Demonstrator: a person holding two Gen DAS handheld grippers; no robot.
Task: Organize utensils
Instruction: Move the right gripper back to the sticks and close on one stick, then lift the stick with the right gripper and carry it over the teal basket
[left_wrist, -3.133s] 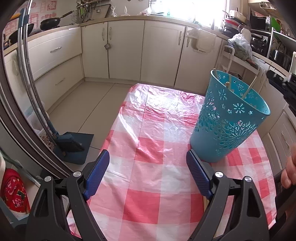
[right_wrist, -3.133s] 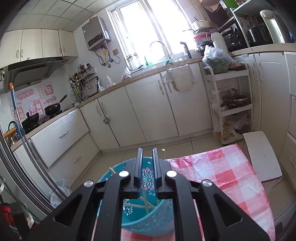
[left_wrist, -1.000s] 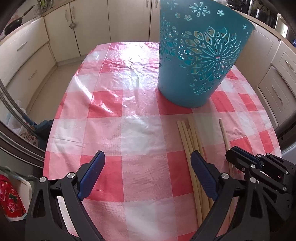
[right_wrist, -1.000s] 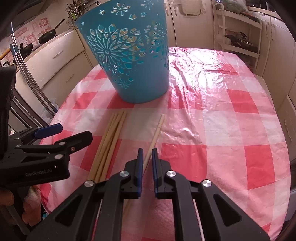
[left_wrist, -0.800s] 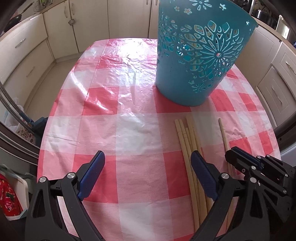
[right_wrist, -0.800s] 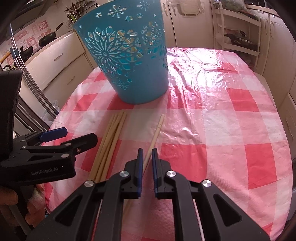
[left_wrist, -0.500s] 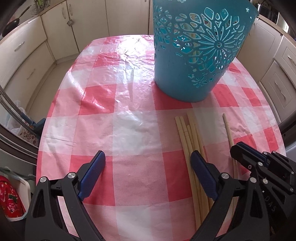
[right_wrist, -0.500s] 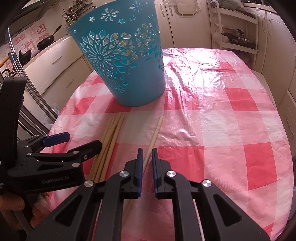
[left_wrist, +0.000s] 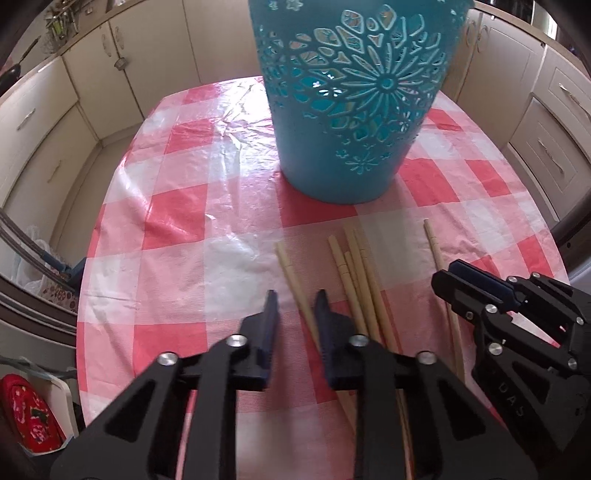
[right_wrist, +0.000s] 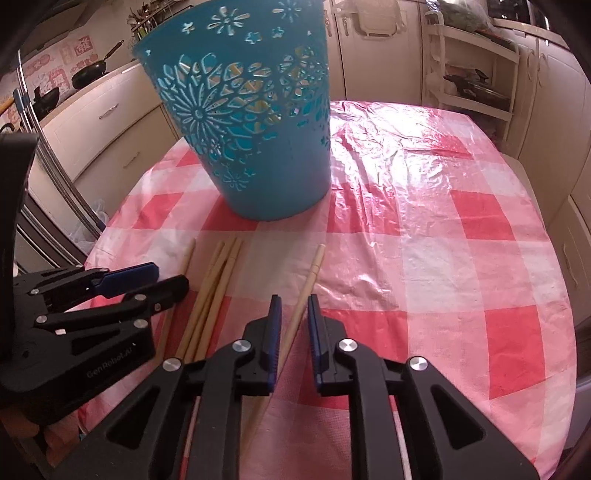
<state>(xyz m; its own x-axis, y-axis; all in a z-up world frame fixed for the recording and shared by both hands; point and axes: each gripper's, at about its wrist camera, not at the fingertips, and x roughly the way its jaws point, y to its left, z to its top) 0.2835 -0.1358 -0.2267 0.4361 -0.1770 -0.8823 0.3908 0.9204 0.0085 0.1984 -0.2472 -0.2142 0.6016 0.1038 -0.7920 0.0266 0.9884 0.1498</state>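
Note:
A teal cut-out basket (left_wrist: 351, 129) (right_wrist: 251, 147) stands upright on the red-checked tablecloth (left_wrist: 184, 221). Several wooden chopsticks lie in front of it. My left gripper (left_wrist: 296, 295) (right_wrist: 171, 278) is closing its jaws onto one chopstick (left_wrist: 288, 266) (right_wrist: 188, 254), which lies apart to the left of the bundle (left_wrist: 354, 266) (right_wrist: 221, 266). My right gripper (right_wrist: 294, 299) (left_wrist: 447, 273) is shut on a single chopstick (right_wrist: 314, 266) (left_wrist: 432, 240) lying to the right of the bundle. Both held chopsticks still rest on the cloth.
Cream kitchen cabinets ring the oval table. A white shelf rack (right_wrist: 472, 74) stands at the back right, and pans (right_wrist: 88, 70) sit on the counter at the back left. The cloth to the right of the basket (right_wrist: 443, 221) is bare.
The left gripper's jaws went from wide open to narrow around one chopstick, which has shifted left out of the bundle. The right gripper has kept still on its chopstick.

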